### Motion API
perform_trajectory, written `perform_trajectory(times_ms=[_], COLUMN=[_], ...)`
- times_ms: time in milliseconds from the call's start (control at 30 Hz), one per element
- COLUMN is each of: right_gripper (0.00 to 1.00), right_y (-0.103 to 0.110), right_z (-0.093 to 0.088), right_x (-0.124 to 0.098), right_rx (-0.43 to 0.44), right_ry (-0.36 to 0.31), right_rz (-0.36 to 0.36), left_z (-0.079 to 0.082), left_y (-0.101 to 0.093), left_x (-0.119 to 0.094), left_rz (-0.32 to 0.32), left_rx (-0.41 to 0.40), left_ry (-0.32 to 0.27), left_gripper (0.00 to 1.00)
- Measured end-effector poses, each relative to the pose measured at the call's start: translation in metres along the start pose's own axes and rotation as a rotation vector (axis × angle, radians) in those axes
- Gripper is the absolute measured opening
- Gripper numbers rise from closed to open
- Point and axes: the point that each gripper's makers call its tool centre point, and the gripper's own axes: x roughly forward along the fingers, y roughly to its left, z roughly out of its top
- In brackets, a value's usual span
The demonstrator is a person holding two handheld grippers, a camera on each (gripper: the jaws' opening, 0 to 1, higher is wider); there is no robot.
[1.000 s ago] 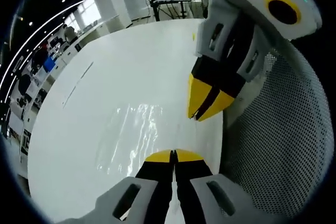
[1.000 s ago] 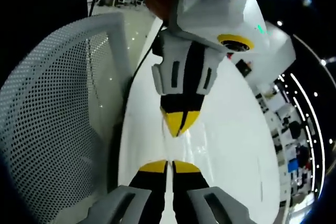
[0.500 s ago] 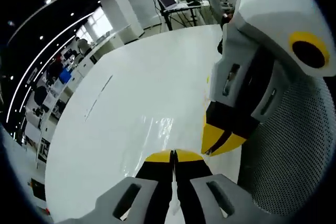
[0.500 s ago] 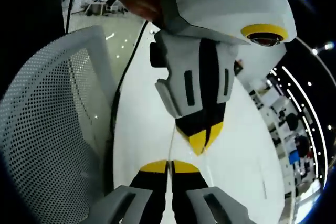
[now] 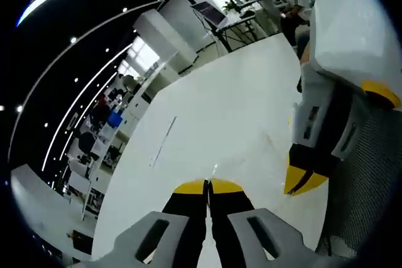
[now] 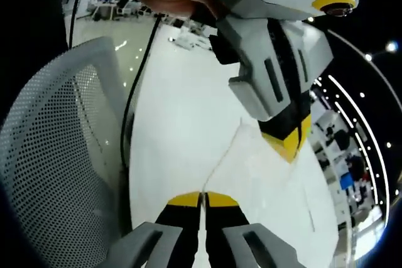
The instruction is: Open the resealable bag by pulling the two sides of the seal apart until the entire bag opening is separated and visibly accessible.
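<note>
1. Fingers (image 5: 195, 187) of the left gripper (image 5: 208, 186) are pressed together on a thin clear edge of the resealable bag (image 6: 251, 155); in the right gripper view the right gripper (image 6: 202, 199) has its fingers (image 6: 186, 200) closed the same way on another edge of the film.
2. Beneath both tools lies the white desk (image 5: 207, 117), with a perforated white chair back (image 6: 56, 155) just beside its edge.
3. Lifted off the desk, the bag hangs stretched between the two grippers. In the right gripper view a faint fold line runs up from the closed fingers toward the left gripper's yellow tips, so its long axis appears to lie along the line joining the tools. The film is too clear to make out the seal or which way the mouth points.
4. Each gripper has one side, so neither is nearer. I judge that the coming pull depends on moving the tools apart, across the seal rather than along it.
5. A dark cable (image 6: 135, 92) trails over the desk edge beside the chair.
6. Whether the opening has begun to part cannot be told.
</note>
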Motion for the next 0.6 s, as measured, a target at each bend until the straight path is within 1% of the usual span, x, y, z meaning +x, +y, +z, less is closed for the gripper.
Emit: perform_trajectory(times_ms=[167,233,300,433,500,600], right_gripper=[0.0,0.0,0.0,0.0,0.0,0.0], right_y=[-0.008,-0.009,-0.012,-0.02,-0.024,-0.026], right_z=[0.0,0.0,0.001,0.001,-0.001,-0.003], right_x=[-0.001,-0.001,-0.002,-0.005,-0.005,-0.004], right_rx=[0.024,0.019,0.005,0.015,0.043,0.12], right_ry=[-0.007,-0.01,-0.015,-0.023,-0.024,-0.033], right_rz=[-0.023,-0.028,-0.036,-0.052,-0.061,-0.066], left_z=[0.012,0.014,0.013,0.012,0.01,0.003], left_y=[0.01,0.014,0.017,0.02,0.018,0.01], left_x=[-0.003,-0.003,-0.003,-0.002,-0.002,0.002], left_rz=[0.038,0.046,0.055,0.056,0.05,0.036], left_rx=[0.027,0.027,0.047,0.035,0.032,0.034], left_ry=[-0.033,-0.033,-0.02,-0.021,-0.019,0.01], left_gripper=[0.0,0.0,0.0,0.0,0.0,0.0])
